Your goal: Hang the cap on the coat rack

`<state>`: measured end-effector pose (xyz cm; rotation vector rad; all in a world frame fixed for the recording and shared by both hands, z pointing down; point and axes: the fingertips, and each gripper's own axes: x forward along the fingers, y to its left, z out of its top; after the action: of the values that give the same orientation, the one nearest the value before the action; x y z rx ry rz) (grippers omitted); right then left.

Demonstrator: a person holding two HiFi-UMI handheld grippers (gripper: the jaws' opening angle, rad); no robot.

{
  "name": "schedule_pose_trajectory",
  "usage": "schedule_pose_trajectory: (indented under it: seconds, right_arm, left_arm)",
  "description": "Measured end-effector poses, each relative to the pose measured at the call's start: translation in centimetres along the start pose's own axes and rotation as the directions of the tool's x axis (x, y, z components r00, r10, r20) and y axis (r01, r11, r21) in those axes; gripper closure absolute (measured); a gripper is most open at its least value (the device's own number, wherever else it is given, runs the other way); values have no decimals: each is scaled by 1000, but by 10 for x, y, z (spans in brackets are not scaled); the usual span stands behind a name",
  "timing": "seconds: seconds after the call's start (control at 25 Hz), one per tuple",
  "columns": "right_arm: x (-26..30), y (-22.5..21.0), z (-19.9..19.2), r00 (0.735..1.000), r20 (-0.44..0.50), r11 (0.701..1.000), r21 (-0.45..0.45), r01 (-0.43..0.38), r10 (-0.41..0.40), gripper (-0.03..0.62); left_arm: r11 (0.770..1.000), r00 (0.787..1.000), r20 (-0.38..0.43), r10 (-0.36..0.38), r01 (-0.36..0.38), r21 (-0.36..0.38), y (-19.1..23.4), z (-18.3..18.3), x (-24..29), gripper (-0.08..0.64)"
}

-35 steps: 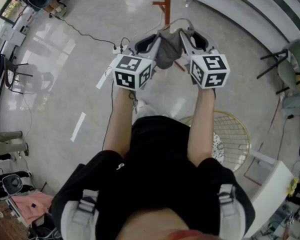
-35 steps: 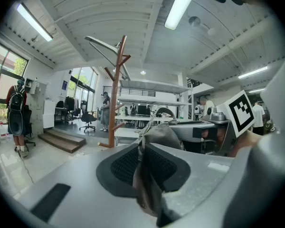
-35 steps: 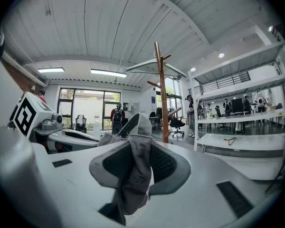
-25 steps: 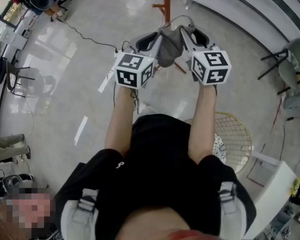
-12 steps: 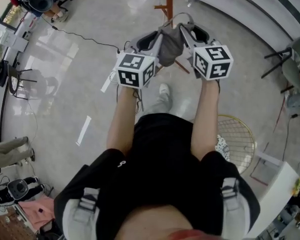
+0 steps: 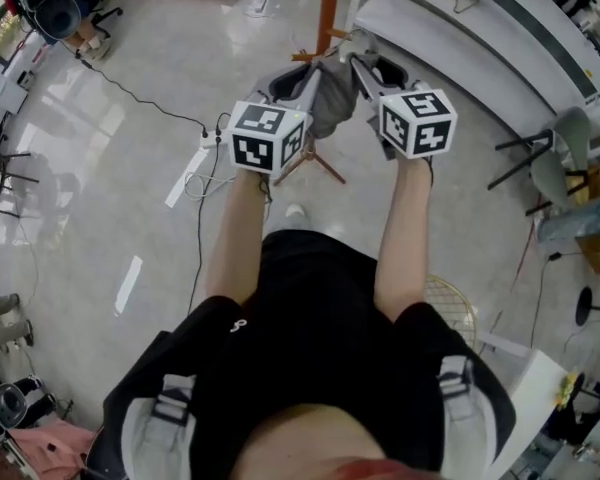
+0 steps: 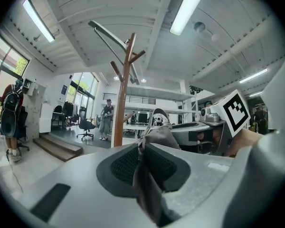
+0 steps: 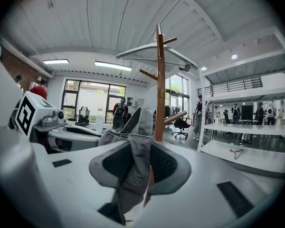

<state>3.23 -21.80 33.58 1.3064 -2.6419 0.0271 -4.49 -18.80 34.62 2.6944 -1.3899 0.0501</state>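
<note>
A grey cap [image 6: 332,90] hangs stretched between my two grippers at chest height. My left gripper [image 6: 308,81] is shut on one side of its fabric [image 7: 147,175]. My right gripper [image 6: 360,72] is shut on the other side, where grey cloth [image 8: 132,167] bunches between the pads. The wooden coat rack [image 6: 329,8] stands just beyond the cap, its post rising close ahead in the left gripper view [image 7: 122,94] and in the right gripper view [image 8: 159,84], with short pegs branching near the top.
White shelving [image 6: 480,43] runs along the right with a hanger on it. A power strip and cable [image 6: 212,138] lie on the floor at left. A round wire basket [image 6: 450,303] sits behind me on the right. People stand far off.
I have stepped forward: the coat rack's base and post are now nearer and right in front of the cap. Both grippers keep their hold on the cap.
</note>
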Motion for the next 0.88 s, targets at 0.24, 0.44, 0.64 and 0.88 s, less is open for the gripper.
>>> schedule_pose_trajectory:
  seconds: [0.24, 0.44, 0.64, 0.88]
  right_arm:
    - [45, -42, -25, 997, -78, 998, 57, -19, 23, 495]
    - [77, -56, -63, 988, -147, 994, 102, -33, 48, 494]
    - [100, -72, -93, 977, -198, 989, 138, -56, 83, 492]
    - [129, -80, -116, 958, -259, 986, 144, -88, 123, 489]
  left_arm:
    - [1000, 996, -91, -11, 9, -16, 28, -16, 56, 515]
    - [997, 984, -177, -3, -11, -76, 51, -56, 83, 515]
    - [993, 971, -238, 13, -39, -108, 65, -87, 105, 515]
    - [989, 959, -282, 32, -70, -128, 78, -114, 120, 515]
